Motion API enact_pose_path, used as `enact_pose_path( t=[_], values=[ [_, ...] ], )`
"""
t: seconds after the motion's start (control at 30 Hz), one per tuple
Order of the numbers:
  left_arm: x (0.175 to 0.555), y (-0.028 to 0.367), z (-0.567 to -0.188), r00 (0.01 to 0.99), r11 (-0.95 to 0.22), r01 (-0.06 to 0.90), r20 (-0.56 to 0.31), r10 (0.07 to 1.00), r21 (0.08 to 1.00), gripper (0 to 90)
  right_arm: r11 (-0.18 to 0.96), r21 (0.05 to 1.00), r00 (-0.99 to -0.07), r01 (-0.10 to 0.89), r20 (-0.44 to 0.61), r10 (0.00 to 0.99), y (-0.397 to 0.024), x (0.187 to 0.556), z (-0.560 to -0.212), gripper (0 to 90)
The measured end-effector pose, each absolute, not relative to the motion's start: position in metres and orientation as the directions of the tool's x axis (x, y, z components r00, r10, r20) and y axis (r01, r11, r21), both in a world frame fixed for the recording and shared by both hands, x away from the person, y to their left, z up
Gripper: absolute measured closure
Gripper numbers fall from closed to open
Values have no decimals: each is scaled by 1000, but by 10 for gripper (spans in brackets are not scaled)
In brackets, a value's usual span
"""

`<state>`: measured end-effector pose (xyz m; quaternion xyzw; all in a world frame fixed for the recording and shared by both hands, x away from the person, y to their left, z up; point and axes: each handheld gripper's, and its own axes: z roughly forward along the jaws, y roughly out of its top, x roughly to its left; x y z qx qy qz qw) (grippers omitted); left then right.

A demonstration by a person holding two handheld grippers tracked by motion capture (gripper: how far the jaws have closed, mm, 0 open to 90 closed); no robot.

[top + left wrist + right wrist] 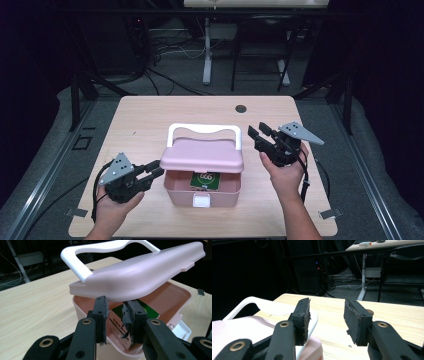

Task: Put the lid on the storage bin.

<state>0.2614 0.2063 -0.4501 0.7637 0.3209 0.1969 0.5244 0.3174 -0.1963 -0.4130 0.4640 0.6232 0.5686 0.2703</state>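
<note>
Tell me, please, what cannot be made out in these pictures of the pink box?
- Green packet: high view, print too small; the lid covers its far part.
- Packet's label: left gripper view, that gripper's jaws block it.
- Box's inside: the raised lid hides much.
- White handle: right gripper view, a jaw covers part.

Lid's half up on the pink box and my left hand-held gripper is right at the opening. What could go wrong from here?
1. The lid hangs part-open over the box, apparently unsupported; it may drop onto the left hand-held gripper at the rim.
2. The green packet sits low under the lid, so reaching it could snag the lid's edge.
3. The right hand-held gripper is open near the white handle; a bump could shift the box.
</note>
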Motion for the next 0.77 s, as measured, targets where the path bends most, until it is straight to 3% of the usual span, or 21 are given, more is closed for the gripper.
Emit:
enact_pose_path(
  t=[0.77],
  values=[
    [245,214,-492,729,-361,376,-32,683,854,696,-75,957,-421,280,193,886,-197,319,-416,558]
  ],
)
